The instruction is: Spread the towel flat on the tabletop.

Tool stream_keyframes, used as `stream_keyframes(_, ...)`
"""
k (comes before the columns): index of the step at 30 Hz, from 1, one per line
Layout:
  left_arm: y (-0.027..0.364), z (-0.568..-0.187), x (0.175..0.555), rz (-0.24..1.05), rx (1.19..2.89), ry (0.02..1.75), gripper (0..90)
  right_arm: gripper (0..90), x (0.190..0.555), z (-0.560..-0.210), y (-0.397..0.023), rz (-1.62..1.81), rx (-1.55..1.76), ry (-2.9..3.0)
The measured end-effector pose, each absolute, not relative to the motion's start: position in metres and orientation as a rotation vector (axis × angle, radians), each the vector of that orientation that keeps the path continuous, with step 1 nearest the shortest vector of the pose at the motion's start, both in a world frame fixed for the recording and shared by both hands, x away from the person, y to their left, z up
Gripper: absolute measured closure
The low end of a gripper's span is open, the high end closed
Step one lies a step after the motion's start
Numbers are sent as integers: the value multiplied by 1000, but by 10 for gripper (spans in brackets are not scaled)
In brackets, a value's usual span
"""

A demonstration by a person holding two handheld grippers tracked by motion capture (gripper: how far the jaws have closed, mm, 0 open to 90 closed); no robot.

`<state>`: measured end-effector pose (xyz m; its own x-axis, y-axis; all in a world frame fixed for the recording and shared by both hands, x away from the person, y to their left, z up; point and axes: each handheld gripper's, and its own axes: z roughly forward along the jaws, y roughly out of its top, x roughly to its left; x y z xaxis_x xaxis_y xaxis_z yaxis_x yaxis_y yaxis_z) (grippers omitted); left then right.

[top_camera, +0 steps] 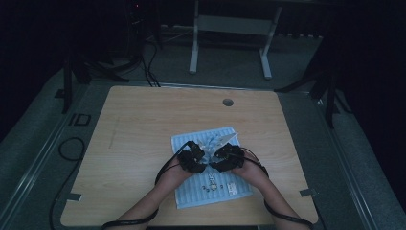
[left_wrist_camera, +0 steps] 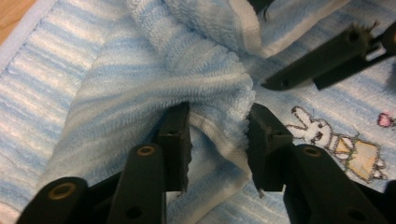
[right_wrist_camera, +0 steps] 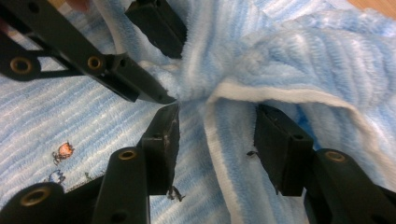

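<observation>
A light blue striped towel (top_camera: pixel 195 192) with small cartoon prints lies on the wooden table, its far right corner folded over towards the middle. My left gripper (top_camera: pixel 197 152) (left_wrist_camera: pixel 218 120) pinches a raised fold of that towel (left_wrist_camera: pixel 140 84) between its pads. My right gripper (top_camera: pixel 221 154) (right_wrist_camera: pixel 217 113) faces it from the right, jaws apart around the white hemmed edge of the towel (right_wrist_camera: pixel 280 56), with neither pad pressing on it. The two grippers' tips nearly meet over the towel's middle. A rabbit print (left_wrist_camera: pixel 322 133) shows beside the left gripper.
The table (top_camera: pixel 143 124) has a round cable hole (top_camera: pixel 228 102) at its far edge. Cables trail from both grippers over the near edge. A white desk frame (top_camera: pixel 230 28) stands on the floor beyond the table.
</observation>
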<state>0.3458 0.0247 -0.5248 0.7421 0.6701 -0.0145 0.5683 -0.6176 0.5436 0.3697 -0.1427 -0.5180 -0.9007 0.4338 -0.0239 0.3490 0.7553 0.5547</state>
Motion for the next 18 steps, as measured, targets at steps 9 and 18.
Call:
stream_keyframes(9,34,-510,338,251,2427,881,856,892,365,-508,-156,873,703,2724)
stream_keyframes(18,78,-473,336,313,2355,919,862,892,365,-473,-202,997,817,2597)
